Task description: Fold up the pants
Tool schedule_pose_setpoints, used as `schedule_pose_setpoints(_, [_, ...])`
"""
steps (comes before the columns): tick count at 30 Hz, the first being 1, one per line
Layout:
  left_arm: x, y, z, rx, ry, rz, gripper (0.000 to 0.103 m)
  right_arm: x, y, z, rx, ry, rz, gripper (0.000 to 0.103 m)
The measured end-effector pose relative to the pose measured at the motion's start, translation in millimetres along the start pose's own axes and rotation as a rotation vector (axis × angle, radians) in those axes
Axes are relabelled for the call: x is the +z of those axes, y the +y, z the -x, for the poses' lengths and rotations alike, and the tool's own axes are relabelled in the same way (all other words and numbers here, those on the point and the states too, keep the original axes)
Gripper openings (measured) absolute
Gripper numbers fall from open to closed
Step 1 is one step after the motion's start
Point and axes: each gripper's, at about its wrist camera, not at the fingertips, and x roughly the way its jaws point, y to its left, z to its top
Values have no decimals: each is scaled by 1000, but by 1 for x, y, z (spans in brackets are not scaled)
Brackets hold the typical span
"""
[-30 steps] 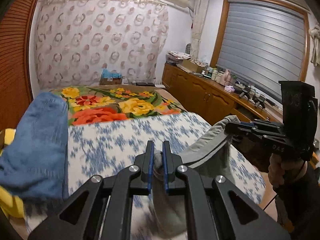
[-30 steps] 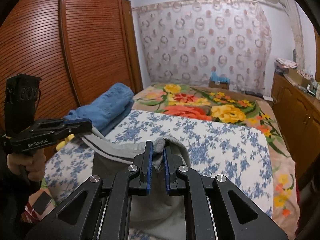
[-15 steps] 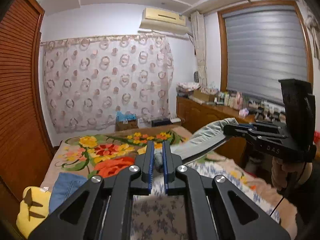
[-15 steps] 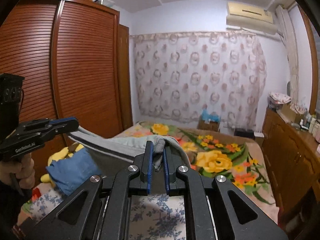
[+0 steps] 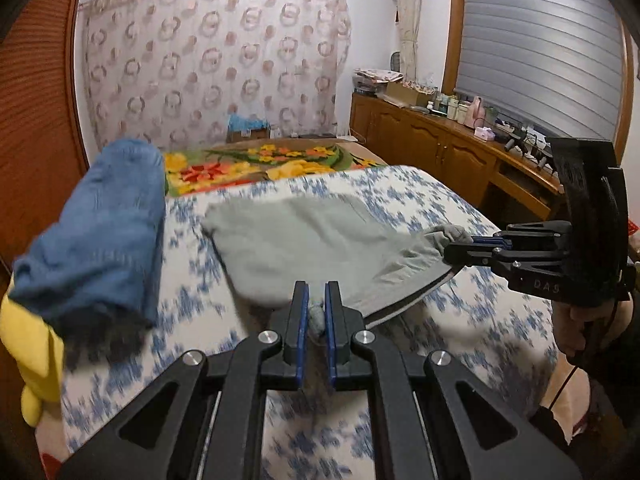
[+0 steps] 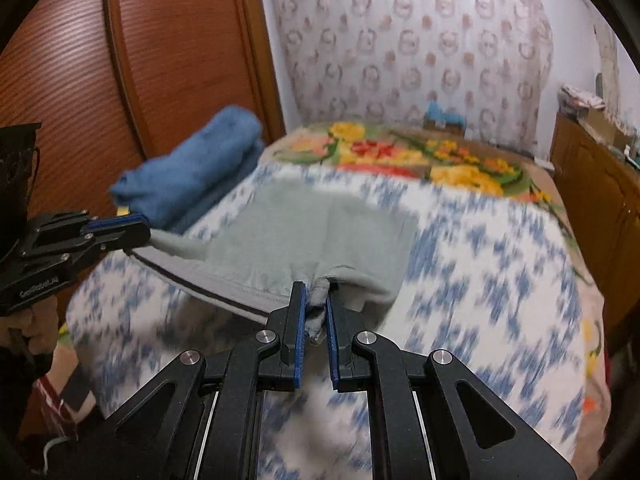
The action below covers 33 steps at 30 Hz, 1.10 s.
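Pants (image 5: 304, 240), grey ones, lay spread over the blue-and-white flowered bedspread (image 5: 440, 208), and both tools had hold of the near edge. Left gripper (image 5: 316, 316) was clamped tight on a bunched bit of the grey fabric, its blue pads pinching the cloth between them. Right gripper (image 6: 317, 308) was the same story, jaws closed on another wad of that edge, with the dark-striped band (image 6: 208, 292) running taut between the two grips. From the left wrist view the right gripper (image 5: 472, 246) came in from the right side, nipping the corner just off the bedding. That near edge was lifted off the cover; the rest of the garment draped down onto the bed and ran away from the person toward the curtained wall (image 5: 216, 64), so the long axis went from the foot of the bed toward the bright floral blanket (image 5: 256, 164) beyond. Far end stopped short of that blanket. A rolled blue garment (image 5: 100, 224) sat just beside the pants on the wardrobe side, close but apart, with something yellow (image 5: 32, 360) under its near end. Motion blur smeared the bedspread pattern, so finer creases could not be made out.
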Motion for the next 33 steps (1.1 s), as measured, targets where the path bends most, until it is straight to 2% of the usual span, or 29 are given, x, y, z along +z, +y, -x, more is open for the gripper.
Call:
schedule_pose_setpoints(9, [-36,-8,24,0,23,4,5,-32,22,22,34,21,-9,7])
schedule_pose_setpoints(16, [-63,-5,22,-2,89,33,5,-63,35,19,40,44,-16,7])
schedule_pose_setpoints(24, [-78,-10,19,-7,120,44,5,-87,35,15,46,76,-51,7])
schedule_pose_setpoints(33, [-85,-6,20,-12,119,48,5,-91,30,13,41,82,-77,7])
